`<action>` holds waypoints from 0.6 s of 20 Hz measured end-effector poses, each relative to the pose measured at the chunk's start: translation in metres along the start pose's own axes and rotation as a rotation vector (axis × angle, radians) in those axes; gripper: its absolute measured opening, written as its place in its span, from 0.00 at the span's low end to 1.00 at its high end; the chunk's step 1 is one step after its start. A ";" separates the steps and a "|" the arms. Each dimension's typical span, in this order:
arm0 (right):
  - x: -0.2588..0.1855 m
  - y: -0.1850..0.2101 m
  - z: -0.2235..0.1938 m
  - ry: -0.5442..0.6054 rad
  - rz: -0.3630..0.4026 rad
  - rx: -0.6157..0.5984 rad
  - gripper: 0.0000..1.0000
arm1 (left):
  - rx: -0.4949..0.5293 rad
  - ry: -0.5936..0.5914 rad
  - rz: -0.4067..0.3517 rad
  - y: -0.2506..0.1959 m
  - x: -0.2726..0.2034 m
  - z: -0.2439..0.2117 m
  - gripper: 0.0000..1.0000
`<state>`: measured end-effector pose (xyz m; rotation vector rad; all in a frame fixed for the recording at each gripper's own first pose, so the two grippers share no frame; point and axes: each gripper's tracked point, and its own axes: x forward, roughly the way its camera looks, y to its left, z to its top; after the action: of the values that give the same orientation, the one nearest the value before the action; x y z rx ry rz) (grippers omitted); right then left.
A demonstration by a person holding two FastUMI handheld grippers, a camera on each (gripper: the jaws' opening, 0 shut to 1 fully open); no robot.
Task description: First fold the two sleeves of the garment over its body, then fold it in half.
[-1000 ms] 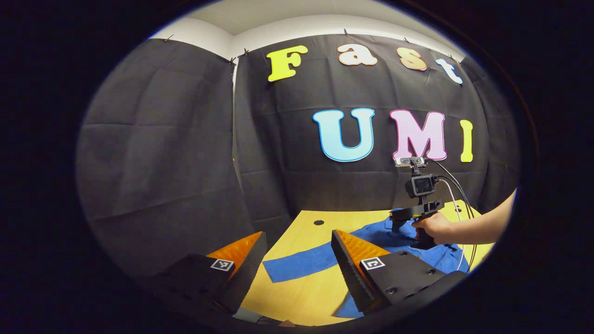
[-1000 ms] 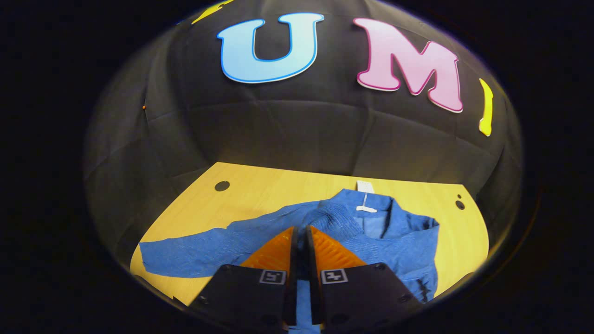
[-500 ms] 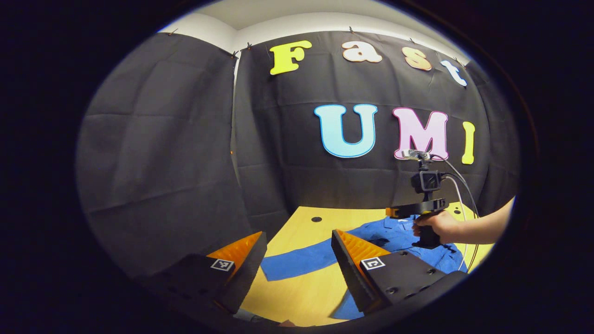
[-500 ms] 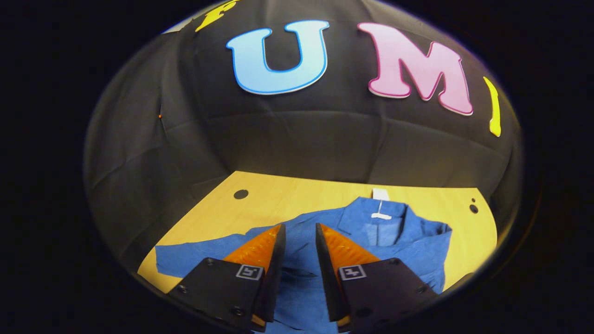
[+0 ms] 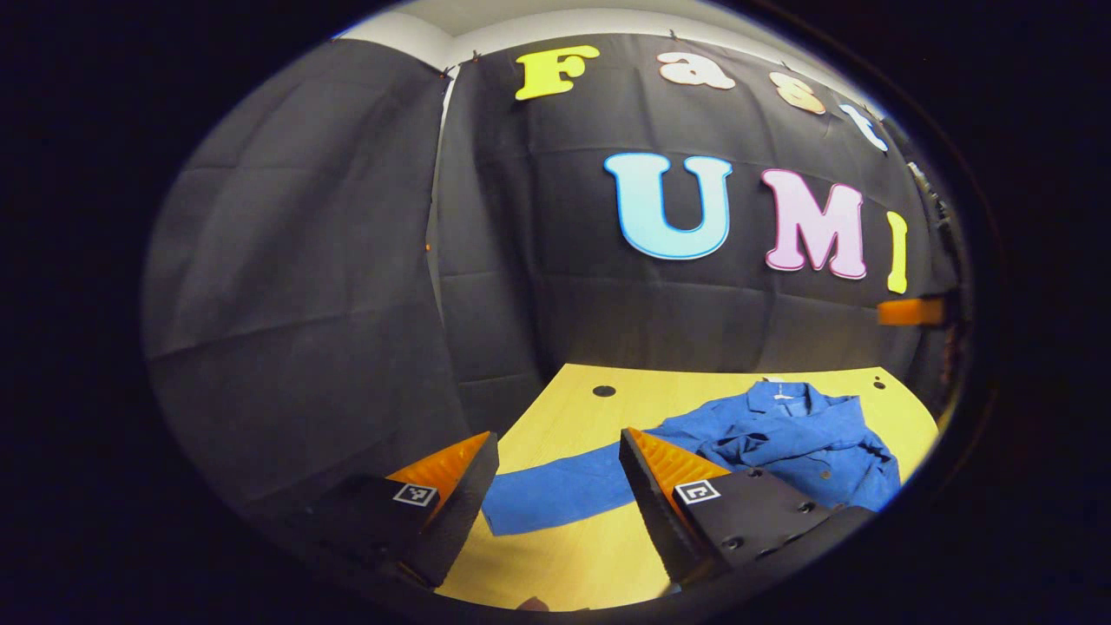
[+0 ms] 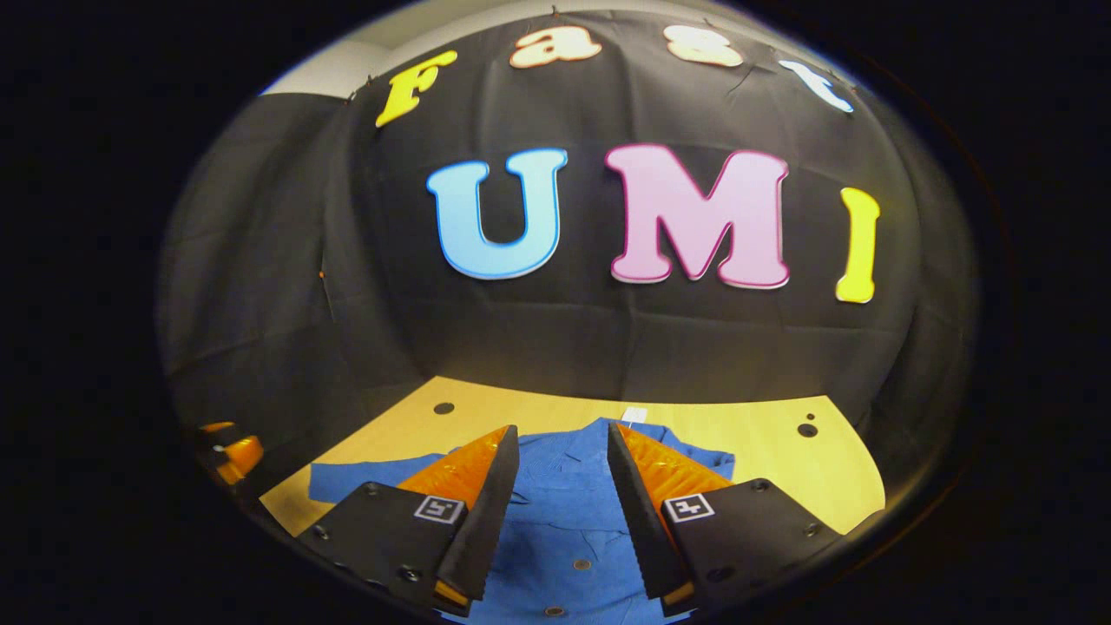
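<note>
Parted tongs (image 6: 560, 443) above garment (image 6: 564, 521)

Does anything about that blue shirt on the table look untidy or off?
Yes. One sleeve still sticks straight out across the table, unfolded, while the other side of the shirt lies bunched and wrinkled over its body.

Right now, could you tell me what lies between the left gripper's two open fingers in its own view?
In the left gripper view, the blue garment's outstretched sleeve crosses the gap of the left gripper, lying flat on the yellow table, with bare tabletop before and beyond it.
</note>
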<state>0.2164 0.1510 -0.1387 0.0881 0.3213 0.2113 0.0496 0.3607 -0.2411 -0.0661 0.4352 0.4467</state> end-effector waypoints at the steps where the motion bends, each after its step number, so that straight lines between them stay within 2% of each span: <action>1: -0.019 -0.008 0.008 -0.018 -0.013 0.010 0.69 | 0.010 0.020 0.023 0.009 0.017 -0.009 0.82; 4: -0.066 -0.031 0.023 -0.049 -0.064 0.086 0.69 | 0.022 0.125 0.068 0.034 0.061 -0.039 0.83; 5: -0.077 -0.042 0.027 -0.060 -0.090 0.114 0.62 | 0.011 0.150 0.075 0.038 0.073 -0.047 0.84; 6: -0.087 -0.055 0.028 -0.063 -0.120 0.132 0.68 | 0.002 0.182 0.079 0.040 0.082 -0.057 0.84; 7: -0.095 -0.068 0.028 -0.066 -0.150 0.144 0.68 | -0.005 0.217 0.091 0.043 0.090 -0.068 0.84; 8: -0.101 -0.079 0.028 -0.063 -0.177 0.149 0.76 | -0.011 0.242 0.083 0.044 0.100 -0.079 0.84; 9: -0.103 -0.089 0.026 -0.058 -0.200 0.155 0.67 | -0.018 0.273 0.083 0.045 0.105 -0.088 0.84; 12: -0.109 -0.104 0.031 -0.066 -0.236 0.185 0.67 | -0.028 0.339 0.128 0.055 0.122 -0.109 0.84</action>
<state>0.1451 0.0241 -0.0887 0.2381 0.2824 -0.0554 0.0820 0.4420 -0.3891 -0.1429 0.7700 0.5698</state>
